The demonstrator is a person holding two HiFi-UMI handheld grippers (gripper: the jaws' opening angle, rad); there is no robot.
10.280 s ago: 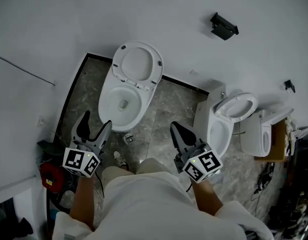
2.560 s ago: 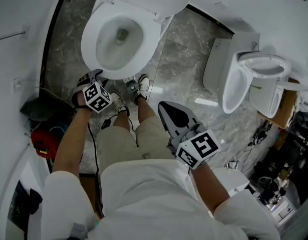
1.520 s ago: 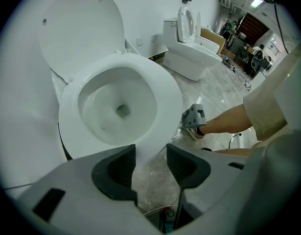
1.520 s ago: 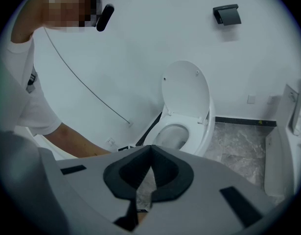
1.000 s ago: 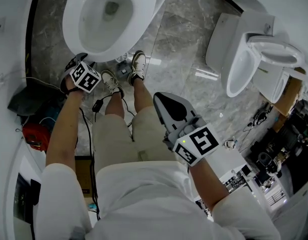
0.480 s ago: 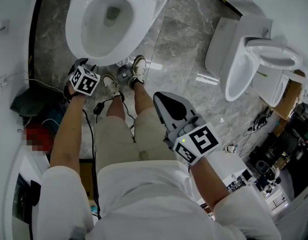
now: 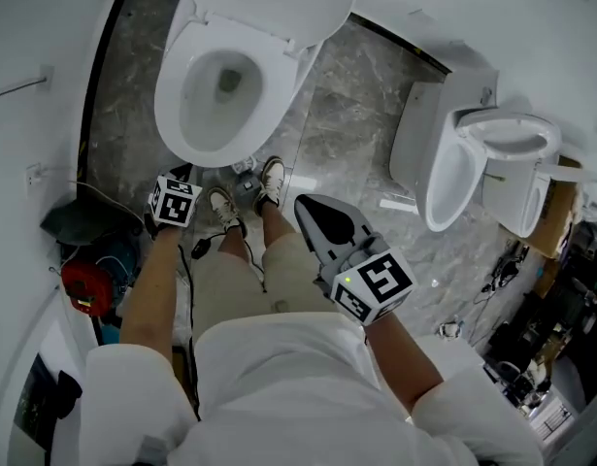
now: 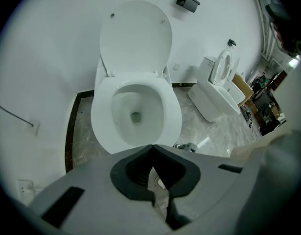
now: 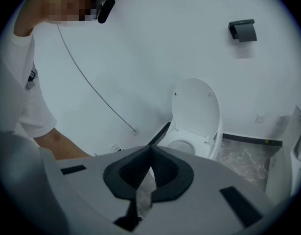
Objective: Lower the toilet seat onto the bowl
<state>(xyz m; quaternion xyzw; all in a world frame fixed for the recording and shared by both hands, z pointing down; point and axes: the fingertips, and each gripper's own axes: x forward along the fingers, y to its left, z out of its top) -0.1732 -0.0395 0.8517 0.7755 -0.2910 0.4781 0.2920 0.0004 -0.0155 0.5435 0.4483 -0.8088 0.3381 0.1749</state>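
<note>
2 shut, empty: left gripper point(image 8: 152, 147) just closed, right gripper point(image 9: 151, 147); only head view shows red object point(image 7: 84, 287).

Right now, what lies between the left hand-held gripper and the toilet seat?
Nothing shows there. In the left gripper view the left hand-held gripper, jaws just closed on nothing, points straight at the toilet seat; the head view shows only floor between.

No text, label or number can be read anywhere.

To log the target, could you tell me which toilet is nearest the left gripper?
The toilet directly ahead of the left gripper; the other toilet stands farther off to the right.
</note>
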